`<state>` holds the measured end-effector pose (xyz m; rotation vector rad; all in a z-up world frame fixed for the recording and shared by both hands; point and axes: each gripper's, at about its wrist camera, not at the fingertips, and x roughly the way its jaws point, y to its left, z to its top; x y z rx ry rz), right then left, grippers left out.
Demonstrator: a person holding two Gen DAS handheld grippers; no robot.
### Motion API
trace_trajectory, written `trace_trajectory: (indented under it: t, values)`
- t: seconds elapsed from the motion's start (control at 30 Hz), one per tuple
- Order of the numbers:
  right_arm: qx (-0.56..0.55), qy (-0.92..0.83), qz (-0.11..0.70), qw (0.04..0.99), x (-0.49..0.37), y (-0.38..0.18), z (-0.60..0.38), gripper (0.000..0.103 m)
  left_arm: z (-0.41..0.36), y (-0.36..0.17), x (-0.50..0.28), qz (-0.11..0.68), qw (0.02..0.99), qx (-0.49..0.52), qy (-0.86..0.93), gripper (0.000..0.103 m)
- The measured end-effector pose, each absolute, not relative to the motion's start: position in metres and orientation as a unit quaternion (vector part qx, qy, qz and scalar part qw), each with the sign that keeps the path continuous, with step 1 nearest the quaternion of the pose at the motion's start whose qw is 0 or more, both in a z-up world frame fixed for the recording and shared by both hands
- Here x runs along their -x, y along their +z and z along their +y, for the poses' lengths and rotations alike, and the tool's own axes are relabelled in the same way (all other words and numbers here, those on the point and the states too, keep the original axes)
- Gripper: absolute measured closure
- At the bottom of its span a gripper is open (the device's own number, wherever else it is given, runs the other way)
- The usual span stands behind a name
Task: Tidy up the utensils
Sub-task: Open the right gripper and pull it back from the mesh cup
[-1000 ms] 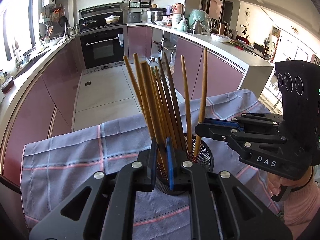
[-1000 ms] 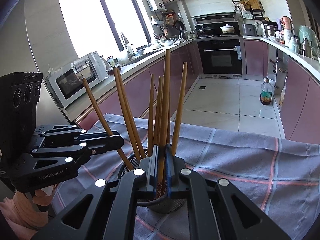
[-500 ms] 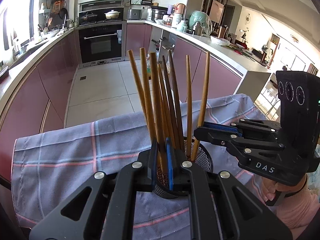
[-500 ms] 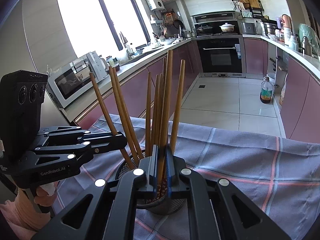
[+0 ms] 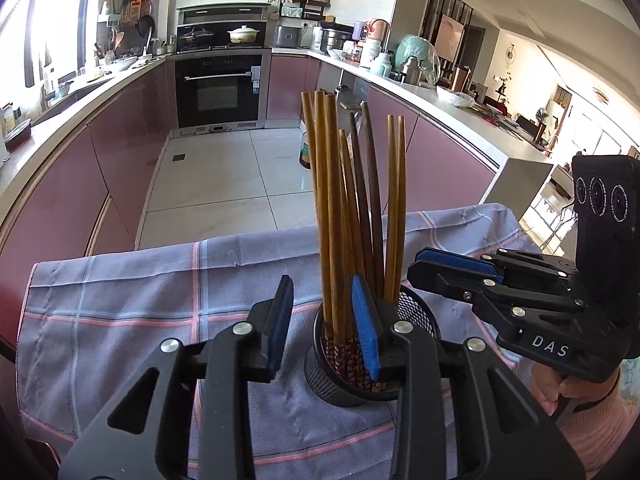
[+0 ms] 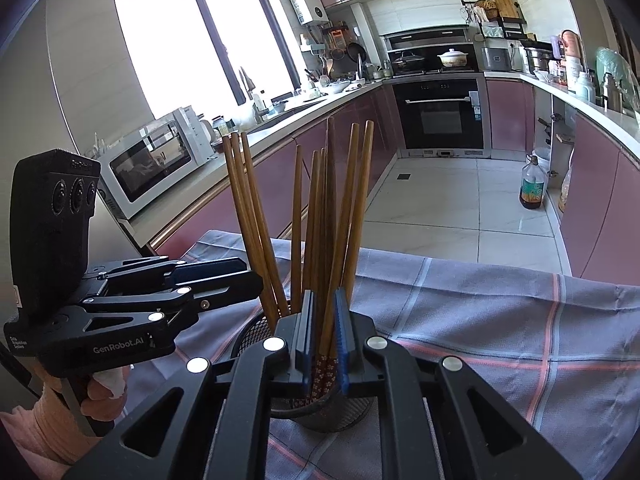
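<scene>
Chopsticks [image 5: 352,208] standing upright, long axis near vertical, bunched in black mesh holder [image 5: 420,316] on checked cloth [image 5: 132,304] over the surface. Right gripper [image 6: 323,328] nearer: jaws narrow and opening, two sticks between the pads, grip judged loosening. Left gripper [image 5: 322,316] jaws opening, half wide, nothing pressed; the bundle rising just ahead of the right-hand pad. Holder directly below both jaws. No loose sticks visible on the cloth.

A checked purple-grey cloth [image 5: 132,296] was spread over the near surface. A black built-in oven [image 5: 219,84] was set among pink cabinets — a white casserole pot [image 5: 243,34] above it. A microwave [image 6: 154,160] was placed on the counter; a bottle [image 6: 531,186] stood on the floor.
</scene>
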<state>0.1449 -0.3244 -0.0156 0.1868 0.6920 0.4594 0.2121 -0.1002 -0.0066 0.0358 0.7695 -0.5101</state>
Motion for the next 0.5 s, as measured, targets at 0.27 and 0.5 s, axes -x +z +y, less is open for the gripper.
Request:
trace_trajectory:
  t: [0.27,0.5]
  values:
    - [-0.076,0.209,0.312,0.924,-0.132,-0.013,-0.322,0.062,-0.093,-0.01,-0.197,0.334,0.917,-0.024,-0.214,0.043]
    - [-0.077,0.187,0.284,0.937,-0.12,-0.015,-0.327,0.025,-0.081,-0.017,-0.184,0.305,0.938,-0.018,-0.166,0.014]
